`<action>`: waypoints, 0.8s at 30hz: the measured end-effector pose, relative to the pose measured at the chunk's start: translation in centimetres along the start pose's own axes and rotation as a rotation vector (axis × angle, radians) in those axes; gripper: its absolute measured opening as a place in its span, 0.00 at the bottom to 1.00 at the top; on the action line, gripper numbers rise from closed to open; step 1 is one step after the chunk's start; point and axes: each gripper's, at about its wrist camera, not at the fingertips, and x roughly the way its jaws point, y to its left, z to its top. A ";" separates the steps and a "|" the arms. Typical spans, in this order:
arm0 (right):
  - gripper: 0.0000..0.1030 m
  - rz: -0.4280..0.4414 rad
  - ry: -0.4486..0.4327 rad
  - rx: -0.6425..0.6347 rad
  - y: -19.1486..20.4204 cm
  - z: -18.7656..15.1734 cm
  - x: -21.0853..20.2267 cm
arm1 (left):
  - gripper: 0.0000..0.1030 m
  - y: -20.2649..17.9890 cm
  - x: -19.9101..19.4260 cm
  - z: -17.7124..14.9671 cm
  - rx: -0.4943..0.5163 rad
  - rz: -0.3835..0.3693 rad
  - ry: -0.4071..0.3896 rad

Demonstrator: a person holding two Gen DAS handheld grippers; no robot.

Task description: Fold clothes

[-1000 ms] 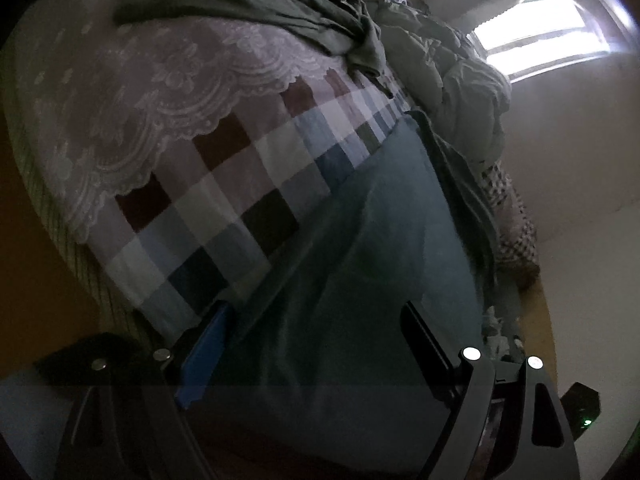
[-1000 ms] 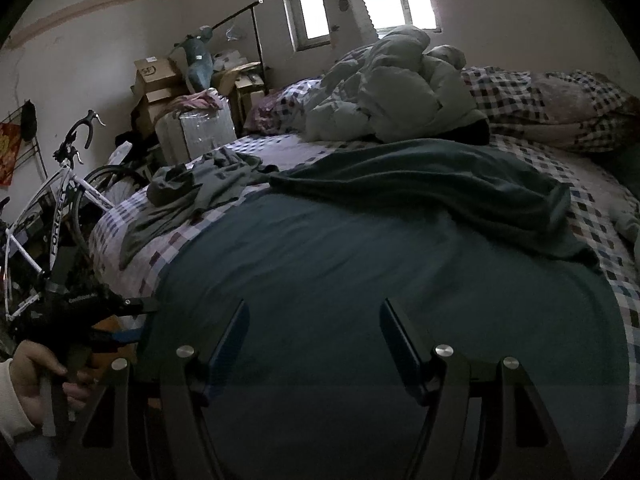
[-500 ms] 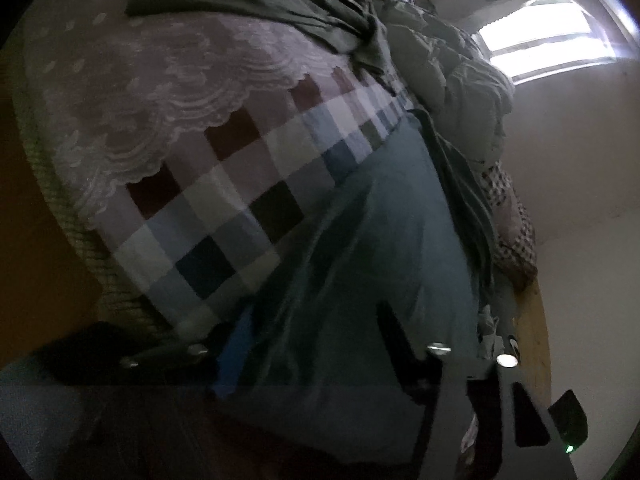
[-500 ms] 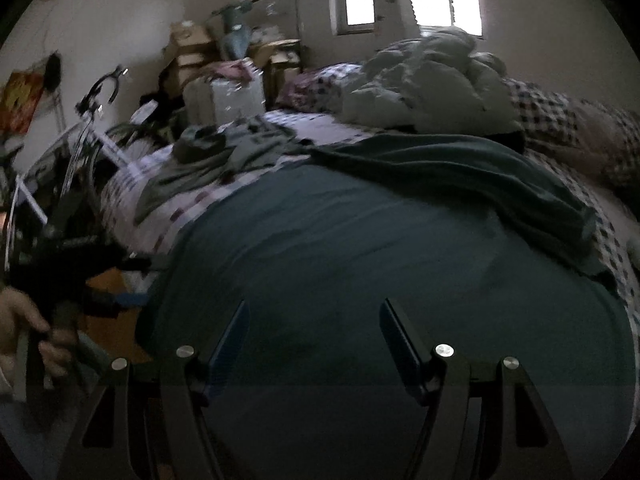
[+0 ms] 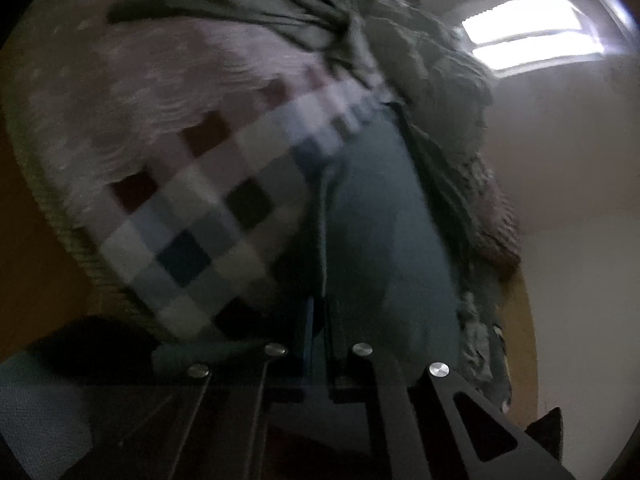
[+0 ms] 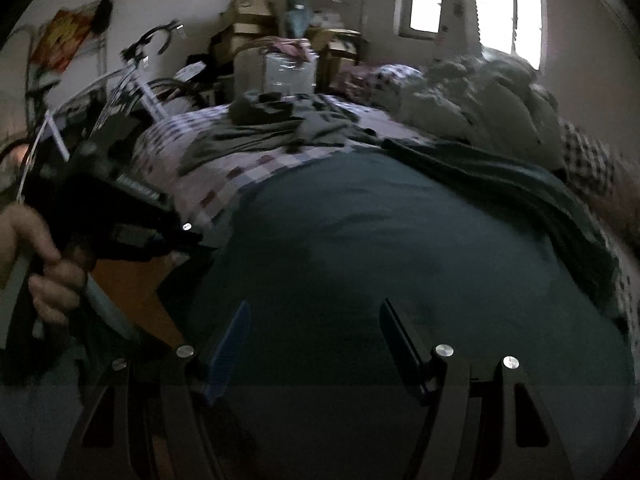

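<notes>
Here, your left tongs [image 5: 318, 316] pinch the near edge of the dark teal garment [image 6: 380, 248], raising a ridge of cloth at the bed's corner. Your right tongs [image 6: 314, 344] hover spread above the garment, nothing between them. Beyond, a grey-green garment [image 6: 272, 128] lies crumpled on the checked bedsheet [image 5: 192, 216], a bicycle [image 6: 120, 80] alongside.

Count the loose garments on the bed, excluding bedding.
2. The teal garment is spread across the near bed, its edge pinched in the left hand-held gripper. The grey-green garment lies crumpled beyond it. Others may hide under the quilt.
</notes>
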 end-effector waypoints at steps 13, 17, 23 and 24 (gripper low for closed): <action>0.70 -0.079 -0.115 -0.324 9.6 -0.5 -0.5 | 0.03 -3.6 0.9 0.9 0.106 -0.250 0.153; 0.70 -0.093 -0.102 -0.328 10.4 -0.4 0.9 | 0.03 -5.1 1.9 0.7 0.179 -0.293 0.181; 0.70 -0.212 -0.102 -0.293 9.6 0.1 2.2 | 0.03 -5.6 3.1 0.8 0.156 -0.356 0.170; 0.70 -0.219 -0.098 -0.286 9.4 0.1 2.3 | 0.03 -5.6 3.3 0.9 0.155 -0.365 0.165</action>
